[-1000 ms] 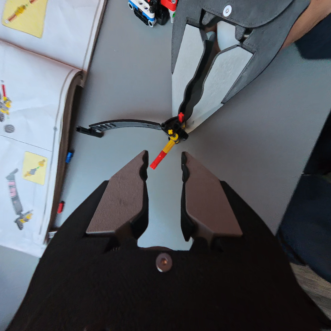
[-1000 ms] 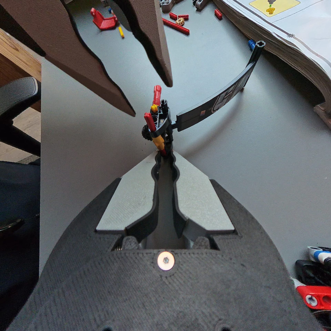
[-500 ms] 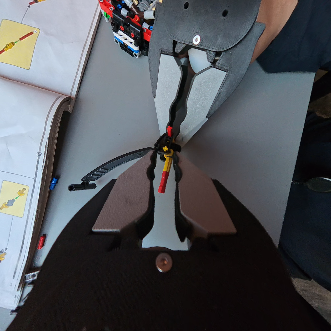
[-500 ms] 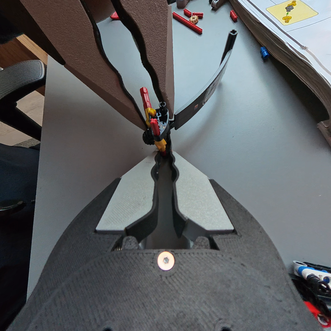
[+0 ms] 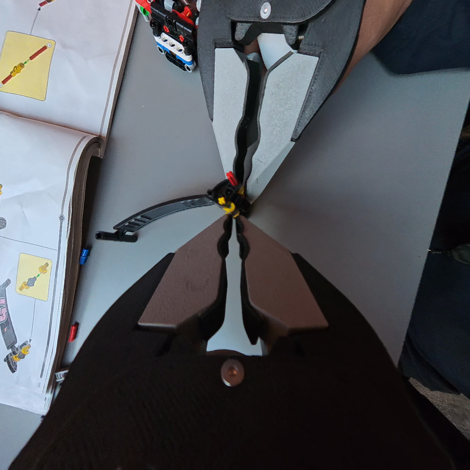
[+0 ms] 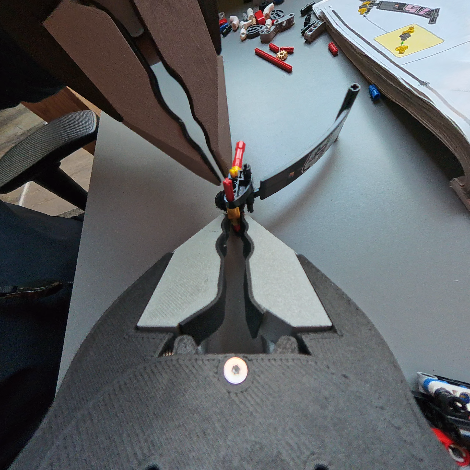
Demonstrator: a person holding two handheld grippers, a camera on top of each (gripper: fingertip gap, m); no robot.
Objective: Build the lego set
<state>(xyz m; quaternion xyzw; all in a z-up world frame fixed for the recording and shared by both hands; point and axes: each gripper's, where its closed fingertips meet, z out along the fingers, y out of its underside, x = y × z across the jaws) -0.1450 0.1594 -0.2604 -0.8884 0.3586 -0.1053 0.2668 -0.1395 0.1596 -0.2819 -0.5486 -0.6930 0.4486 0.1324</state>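
Small toy-brick assembly (image 6: 236,188), light, rigid, fragile at joints, hangs above the bench (image 6: 356,241): right hand-held gripper (image 6: 235,225) pinches its yellow-red axle end, left hand-held gripper (image 5: 232,220) closed at its opposite end

The grey desk (image 6: 356,254) lies open on the right claw's (image 6: 235,223) right side, up to the thick open instruction booklet (image 6: 407,84). The long curved black plastic blade (image 6: 318,152) arcs across that gap. Beyond, scattered small red, white and grey plastic building pieces (image 6: 264,25) crowd the far desk. The brown left claw (image 6: 221,175) blocks the way straight ahead.
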